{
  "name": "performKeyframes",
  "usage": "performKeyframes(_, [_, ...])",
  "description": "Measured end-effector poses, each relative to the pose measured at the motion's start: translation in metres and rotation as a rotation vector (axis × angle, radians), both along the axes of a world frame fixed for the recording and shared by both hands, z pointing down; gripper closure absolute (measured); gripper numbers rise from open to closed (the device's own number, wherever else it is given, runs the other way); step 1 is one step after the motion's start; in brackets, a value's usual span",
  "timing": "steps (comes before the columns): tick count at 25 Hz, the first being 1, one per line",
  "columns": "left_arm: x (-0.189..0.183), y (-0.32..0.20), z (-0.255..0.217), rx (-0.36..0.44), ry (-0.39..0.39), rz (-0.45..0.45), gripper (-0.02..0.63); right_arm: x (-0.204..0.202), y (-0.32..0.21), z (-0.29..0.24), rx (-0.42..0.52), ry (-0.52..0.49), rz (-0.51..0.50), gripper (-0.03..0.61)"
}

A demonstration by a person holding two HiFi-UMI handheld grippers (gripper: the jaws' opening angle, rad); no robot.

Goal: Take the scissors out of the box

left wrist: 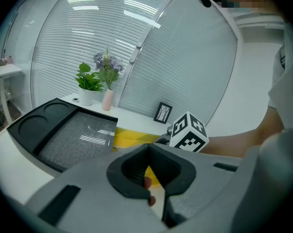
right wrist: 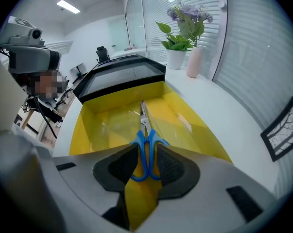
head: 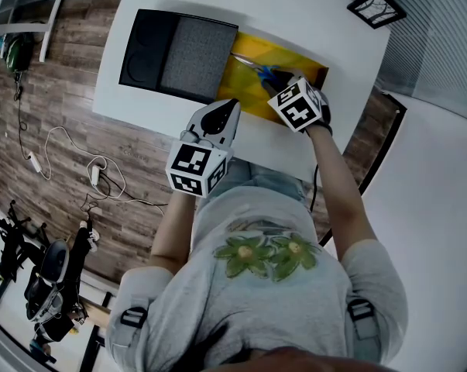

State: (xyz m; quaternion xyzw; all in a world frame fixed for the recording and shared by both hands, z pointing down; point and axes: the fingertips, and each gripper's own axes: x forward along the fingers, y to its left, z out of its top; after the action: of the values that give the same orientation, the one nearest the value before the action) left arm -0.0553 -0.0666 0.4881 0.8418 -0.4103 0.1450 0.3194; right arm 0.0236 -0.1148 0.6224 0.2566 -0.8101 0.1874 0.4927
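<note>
Blue-handled scissors (right wrist: 145,130) lie along the inside of an open yellow box (right wrist: 102,115), blades pointing away from me. My right gripper (right wrist: 147,161) is shut on the blue handles, which sit between its dark pads. From the head view, the right gripper (head: 270,80) reaches into the yellow box (head: 241,91) and the scissors (head: 252,63) stick out beyond it towards the black tray. My left gripper (head: 231,103) hovers over the table's near edge just left of the box. In its own view the left gripper (left wrist: 148,152) is shut on nothing.
A black tray (head: 148,49) with a grey mat lies on the white table directly left of the box. A small picture frame (head: 376,8) stands at the far right corner. A potted plant (left wrist: 90,81) and a vase of flowers (left wrist: 107,98) stand at the far edge.
</note>
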Motion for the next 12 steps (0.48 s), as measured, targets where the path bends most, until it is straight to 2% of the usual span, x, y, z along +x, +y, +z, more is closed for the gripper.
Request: performKeyframes(12, [0.0008,-0.0025,-0.0078,0.019,0.004,0.001,0.606,0.0007,-0.0003,0.0012,-0.018,-0.012,-0.002,0.491])
